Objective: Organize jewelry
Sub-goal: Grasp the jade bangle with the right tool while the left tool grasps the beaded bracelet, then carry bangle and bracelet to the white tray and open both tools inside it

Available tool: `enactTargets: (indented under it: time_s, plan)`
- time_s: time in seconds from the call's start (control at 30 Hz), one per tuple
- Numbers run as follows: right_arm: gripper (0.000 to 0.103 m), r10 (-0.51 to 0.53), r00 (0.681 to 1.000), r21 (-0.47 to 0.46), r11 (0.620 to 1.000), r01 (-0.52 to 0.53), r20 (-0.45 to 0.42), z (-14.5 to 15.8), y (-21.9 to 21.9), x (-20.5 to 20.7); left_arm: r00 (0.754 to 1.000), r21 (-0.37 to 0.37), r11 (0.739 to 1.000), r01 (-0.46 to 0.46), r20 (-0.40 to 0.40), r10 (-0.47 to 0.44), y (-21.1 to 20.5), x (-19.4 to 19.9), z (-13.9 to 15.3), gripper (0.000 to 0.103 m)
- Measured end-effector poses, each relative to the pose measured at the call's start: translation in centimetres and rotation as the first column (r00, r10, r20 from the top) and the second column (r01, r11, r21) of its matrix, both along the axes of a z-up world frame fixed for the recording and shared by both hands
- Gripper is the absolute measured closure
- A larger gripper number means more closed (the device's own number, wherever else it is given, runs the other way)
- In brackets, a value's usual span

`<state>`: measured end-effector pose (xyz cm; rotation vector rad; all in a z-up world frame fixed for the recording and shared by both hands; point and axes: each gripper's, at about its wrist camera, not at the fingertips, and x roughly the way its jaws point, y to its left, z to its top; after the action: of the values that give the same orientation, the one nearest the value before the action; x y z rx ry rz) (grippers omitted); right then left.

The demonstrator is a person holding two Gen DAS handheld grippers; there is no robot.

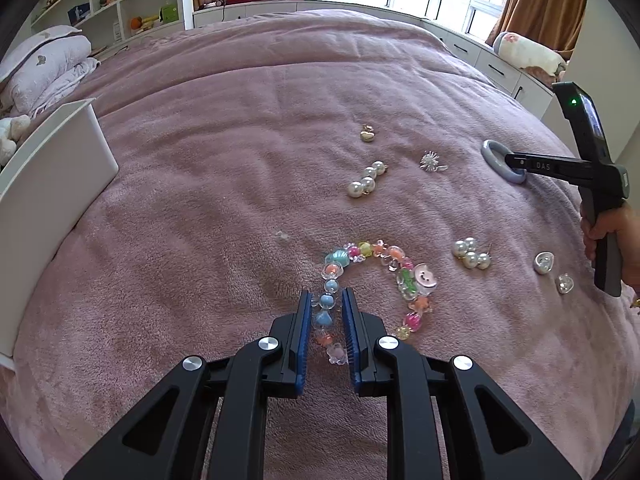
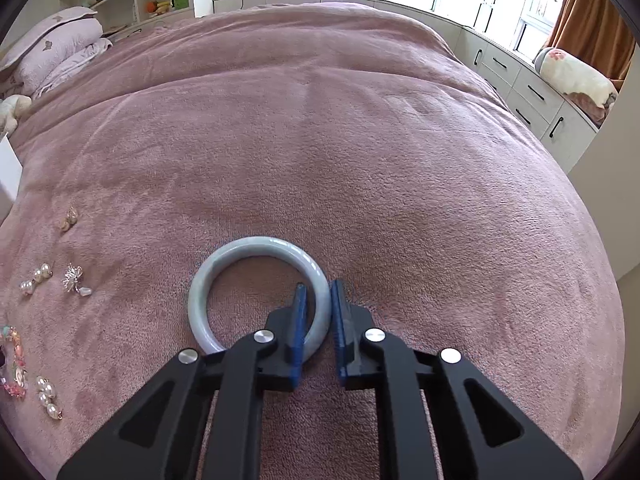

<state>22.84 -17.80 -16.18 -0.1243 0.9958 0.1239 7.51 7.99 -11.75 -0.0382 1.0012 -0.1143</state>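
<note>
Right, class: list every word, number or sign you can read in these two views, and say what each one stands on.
"DAS", in pale letters on the finger of the right gripper, seen from the left wrist view.
The blue card on the shelf: print too blurred to read.
The green box on the shelf: markings too small to read.
Nothing legible on the jewelry or the bangle.
</note>
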Motion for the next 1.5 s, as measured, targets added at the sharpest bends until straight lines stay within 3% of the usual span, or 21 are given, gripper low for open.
enactTargets:
  time_s: [0.47,0.97,1.2,1.5]
  plan:
    - [0.091,0.022,0.997,0.005,1.0,-0.023,0.078,3.5,-0.1,-1.5,0.999,-0.003,1.0,0.01,0.049,-0.01,0.7,-1.1,2.7,0.083]
    - [0.091,0.12,0.969,-0.017,0.993,-0.119,0.216,10.3,3.0,-4.1,0.989,0.027,1.0,0.009,0.15,-0.013,2.2,-2.9,8.3,0.083]
    - [0.091,0.189,0.95,-0.02,0.982,-0.19,0.248,12.6,7.1,-5.5,0.982,0.054,0.997,-0.061,0.185,0.05,6.2,-4.5,11.2,0.083]
    - [0.091,0.303,0.911,-0.01,0.95,-0.313,0.278,15.0,15.9,-6.9,0.96,0.07,0.978,-0.196,0.219,0.177,14.9,-5.9,13.7,0.083]
